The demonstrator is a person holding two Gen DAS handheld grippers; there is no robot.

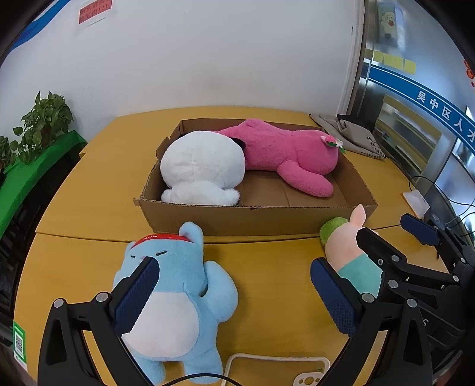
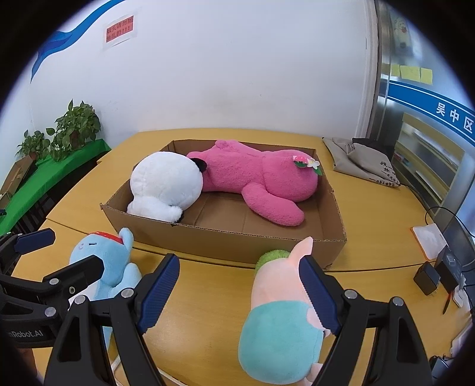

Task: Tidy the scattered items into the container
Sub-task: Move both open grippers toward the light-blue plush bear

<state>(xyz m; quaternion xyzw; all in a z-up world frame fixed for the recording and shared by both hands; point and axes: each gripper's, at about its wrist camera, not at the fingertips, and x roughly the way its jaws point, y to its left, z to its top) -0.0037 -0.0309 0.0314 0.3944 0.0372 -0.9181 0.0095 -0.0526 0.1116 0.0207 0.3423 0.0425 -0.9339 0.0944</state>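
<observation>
Yellow table [image 2: 207,297]: smooth wooden top made of two boards, with a seam running across just in front of the box.
Box [image 1: 237,221]: shallow brown cardboard, open on top, at 12 o'clock from both tongs, mid-table.
In the box: a white toy [image 1: 202,166] at the 9 o'clock end and a pink bear [image 1: 282,151] lying along the back wall, its arm stretched toward 5 o'clock.
Blue toy [image 1: 178,297]: on its back on the table outside the box, close to its front wall.
Pig toy [image 2: 282,320]: pale pink with a teal body and a green tuft, lying on the table by the box's near right corner.
Left tongs [image 1: 234,292]: jaws wide apart, holding nothing; the blue toy lies partly between them, the left pad over its face, and whether it touches I cannot tell.
Right tongs [image 2: 240,292]: jaws wide apart, gripping nothing; the pig lies against the right pad.
Table edge: grey cloth bag [image 2: 365,163] at 2 o'clock, cables and a white pad [image 2: 429,240] at 3 o'clock.
Room: white wall with a red notice [image 2: 119,29], potted plants [image 2: 74,127] on a green shelf at 10 o'clock, a glass door [image 2: 430,142] with a blue band at 2 o'clock.
</observation>
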